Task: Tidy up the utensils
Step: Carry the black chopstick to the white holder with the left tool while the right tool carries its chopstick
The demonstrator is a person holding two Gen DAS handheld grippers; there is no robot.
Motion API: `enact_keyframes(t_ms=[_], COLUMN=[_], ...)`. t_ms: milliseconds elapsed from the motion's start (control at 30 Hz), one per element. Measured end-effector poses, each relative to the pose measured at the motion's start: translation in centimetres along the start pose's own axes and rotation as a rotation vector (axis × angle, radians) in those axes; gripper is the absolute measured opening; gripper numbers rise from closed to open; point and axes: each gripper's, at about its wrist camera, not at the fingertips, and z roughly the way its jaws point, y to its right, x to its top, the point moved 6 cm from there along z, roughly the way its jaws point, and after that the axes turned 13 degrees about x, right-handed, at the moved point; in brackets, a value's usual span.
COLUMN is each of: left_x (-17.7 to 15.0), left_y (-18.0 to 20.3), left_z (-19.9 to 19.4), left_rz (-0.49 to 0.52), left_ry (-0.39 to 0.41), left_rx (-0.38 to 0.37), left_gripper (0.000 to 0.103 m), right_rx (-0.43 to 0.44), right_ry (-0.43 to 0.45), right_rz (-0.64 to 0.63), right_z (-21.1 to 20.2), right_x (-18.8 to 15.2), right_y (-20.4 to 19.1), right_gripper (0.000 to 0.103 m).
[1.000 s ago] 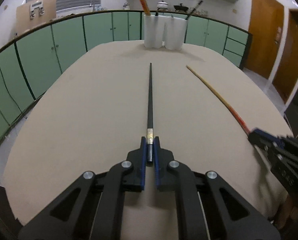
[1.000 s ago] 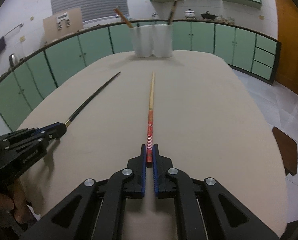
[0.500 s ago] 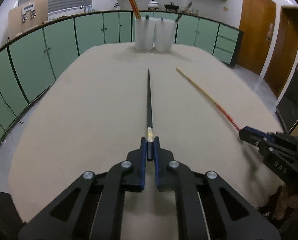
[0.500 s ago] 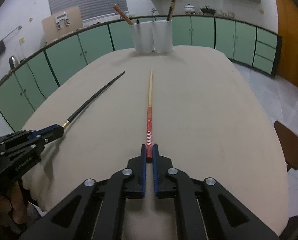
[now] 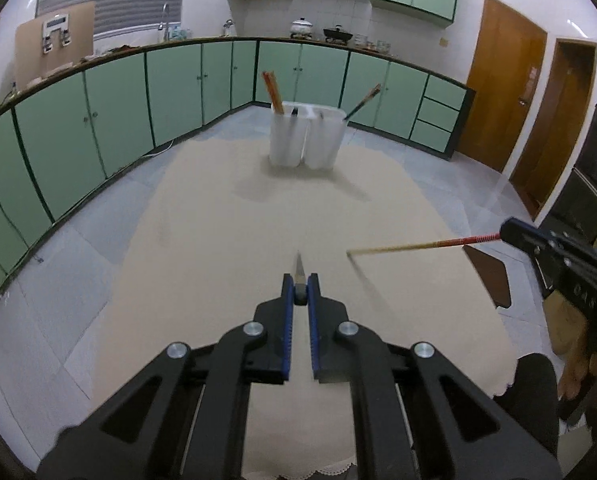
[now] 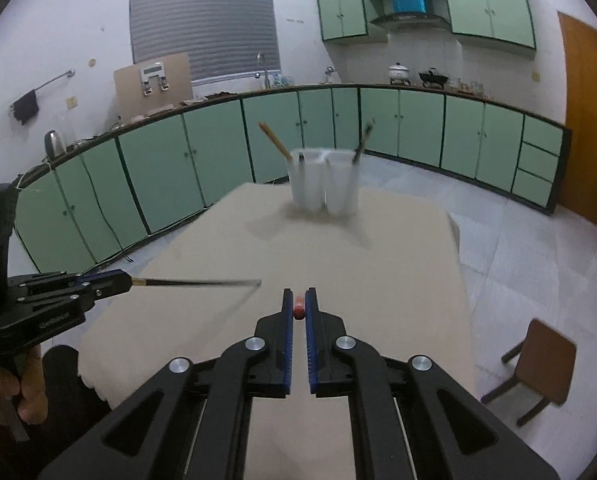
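Chopsticks pinched, one per gripper, above the beige table (image 5: 226, 240).
Left gripper (image 5: 300, 292) clamps the black chopstick (image 6: 194, 281), right gripper (image 6: 298, 306) the red one (image 5: 422, 245); green cabinets (image 5: 114, 108) ring the kitchen, both tips blurred.

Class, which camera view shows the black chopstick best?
The right wrist view: the black chopstick shows side-on, full length, clamped in the left gripper. The left wrist view shows only its foreshortened end.

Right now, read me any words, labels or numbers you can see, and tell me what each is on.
White lettering on the side of the left gripper: too blurred to read.
White characters on the side of the right gripper: partly hidden and blurred, unreadable.
Nothing else carries readable text.
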Motion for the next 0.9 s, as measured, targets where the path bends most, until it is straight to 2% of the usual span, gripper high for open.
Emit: enact_keyframes(t_ms=[100,167,500,700,900], left_x=[2.0,3.2,8.2,11.7,15.8], left_y=[-0.2,-0.2,0.0,0.3,0.1], left_z=[-0.3,0.1,2.5,2.5,1.9], left_rz=[0.021,0.031,0.078,0.124,0.144], left_ry=[-0.008,-0.041,-0.169,-0.169,-0.140], left_rx=[-0.019,-0.046,-0.143,-0.147,-0.132], left_gripper=[0.006,0.006,0.006,0.006,0.006], right_rx=[0.012,0.019,0.054,0.068,0.060], right_ry=[-0.025,-0.051,-0.200,-0.261,-0.272], right_rz=[-0.020,-0.029,-0.049,-0.045,-0.042], right_z=[0.2,0.8,4.2,5.1,5.0], right_x=[3.0,4.5,8.7,11.4,15.1], right_y=[0.2,0.4,1.4,1.6,1.9], right_gripper=[0.006,0.006,0.006,0.006,0.006])
